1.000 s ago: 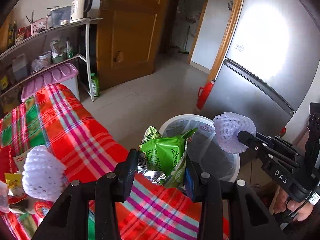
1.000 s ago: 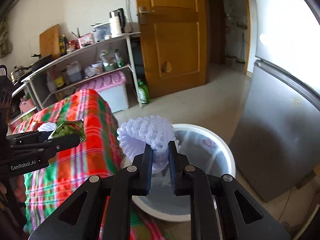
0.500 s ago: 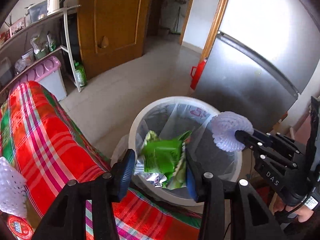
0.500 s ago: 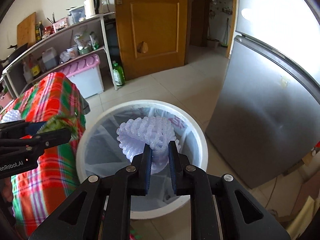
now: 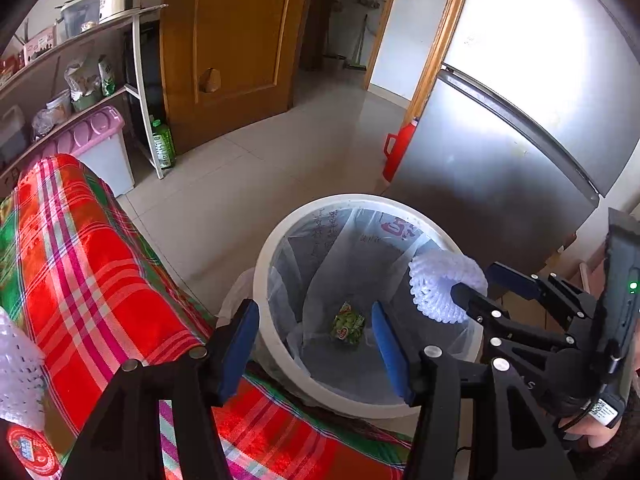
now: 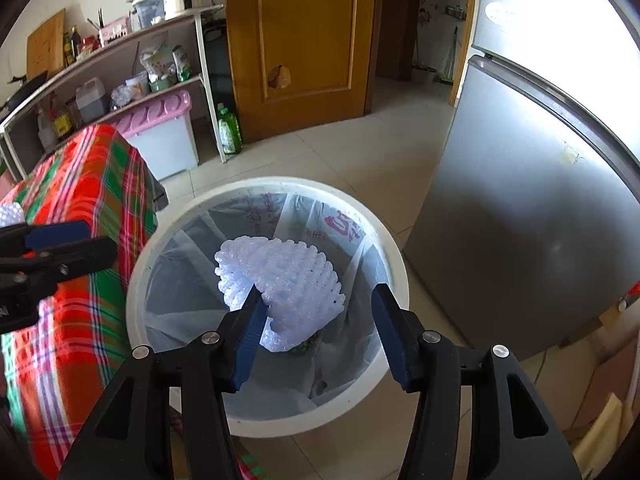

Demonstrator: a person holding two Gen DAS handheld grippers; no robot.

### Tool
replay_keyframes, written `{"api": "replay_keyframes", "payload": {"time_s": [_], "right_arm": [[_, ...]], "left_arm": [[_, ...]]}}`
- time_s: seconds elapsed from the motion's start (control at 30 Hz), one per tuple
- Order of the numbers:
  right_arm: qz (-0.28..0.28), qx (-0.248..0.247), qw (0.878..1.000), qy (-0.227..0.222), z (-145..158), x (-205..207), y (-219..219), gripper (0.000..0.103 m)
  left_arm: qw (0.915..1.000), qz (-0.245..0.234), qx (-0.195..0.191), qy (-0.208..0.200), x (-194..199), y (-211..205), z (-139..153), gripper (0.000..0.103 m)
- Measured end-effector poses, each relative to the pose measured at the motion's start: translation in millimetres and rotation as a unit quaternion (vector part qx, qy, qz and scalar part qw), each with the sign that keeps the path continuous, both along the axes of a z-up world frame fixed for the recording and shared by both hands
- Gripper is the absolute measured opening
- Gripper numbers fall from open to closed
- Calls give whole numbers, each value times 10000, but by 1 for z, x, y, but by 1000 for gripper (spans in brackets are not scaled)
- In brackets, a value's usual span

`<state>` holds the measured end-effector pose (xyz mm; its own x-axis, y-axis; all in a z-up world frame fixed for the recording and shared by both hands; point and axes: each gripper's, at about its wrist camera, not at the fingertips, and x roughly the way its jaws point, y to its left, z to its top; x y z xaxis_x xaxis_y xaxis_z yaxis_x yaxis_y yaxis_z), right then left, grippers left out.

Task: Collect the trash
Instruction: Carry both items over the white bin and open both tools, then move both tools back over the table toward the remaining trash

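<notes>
A white bin point(image 5: 258, 280) lined with a clear bag stands on the floor beside the table. A green snack packet point(image 5: 347, 323) lies at its bottom. My left gripper point(image 5: 314, 344) hangs over the bin, its jaws opening with nothing between them. My right gripper point(image 6: 318, 328) is also over the bin point(image 6: 136, 280), jaws opening. A white foam fruit net point(image 6: 280, 280) sits loose between them against the left finger, clear of the right pad. The left wrist view shows the same net point(image 5: 440, 284) at the right gripper's tips point(image 5: 486, 288). The packet is mostly hidden in the right wrist view.
The table with a red plaid cloth point(image 5: 80, 260) lies left of the bin and carries another foam net point(image 5: 16, 360). A steel fridge point(image 6: 540, 200) stands close on the right. Behind are a wooden door point(image 6: 300, 40), shelves, a pink-lidded box point(image 6: 160, 120) and a green bottle point(image 6: 229, 130).
Both grippers came down over the bin. The left jaws spread and the green packet dropped to the bin's bottom. The right jaws, shut on the foam net before, have sprung apart.
</notes>
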<state>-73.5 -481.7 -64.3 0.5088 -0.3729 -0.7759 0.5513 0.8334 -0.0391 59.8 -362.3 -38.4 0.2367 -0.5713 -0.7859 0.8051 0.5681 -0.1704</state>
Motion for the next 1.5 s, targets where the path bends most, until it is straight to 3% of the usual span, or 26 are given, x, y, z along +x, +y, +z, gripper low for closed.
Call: {"api": "replay_keyframes", "payload": {"time_s": [0.17, 0.23, 0.37, 0.5, 0.57, 0.63, 0.87, 1.03, 1.13, 1.23, 1.5], "right_arm": [[74, 370, 9991, 215, -10, 4, -7, 55], [88, 567, 9983, 69, -6, 0, -12, 55], [217, 513, 9973, 487, -12, 8, -13, 55], [496, 1384, 9883, 410, -16, 7, -18, 55], [289, 1130, 9909, 670, -14, 11, -20, 55], [420, 1002, 9911, 763, -8, 15, -17, 55], [464, 1061, 9933, 57, 22, 14, -1, 55], [538, 659, 9956, -405, 49, 18, 25, 55], [725, 604, 9927, -745, 64, 21, 45, 55], [963, 450, 9901, -918, 74, 30, 68, 55], [1777, 533, 9750, -1225, 78, 68, 126, 55]], "left_arm": [[9999, 2, -102, -69, -2, 8, 9, 59], [9999, 14, -143, -89, -2, 10, 13, 59], [9997, 55, -201, -111, -1, 14, 18, 59], [9996, 59, -253, -84, -2, 21, 21, 59], [9995, 89, -289, -90, -2, 24, 23, 59], [9994, 94, -327, -113, -2, 29, 26, 59], [9984, 244, -487, -148, 1, 52, 38, 59], [9974, 421, -547, -224, 3, 84, 45, 59], [9958, 623, -620, -266, 7, 106, 52, 59], [9927, 884, -725, -376, 12, 133, 61, 66], [9793, 1644, -1045, -546, 35, 222, 79, 70]]}}
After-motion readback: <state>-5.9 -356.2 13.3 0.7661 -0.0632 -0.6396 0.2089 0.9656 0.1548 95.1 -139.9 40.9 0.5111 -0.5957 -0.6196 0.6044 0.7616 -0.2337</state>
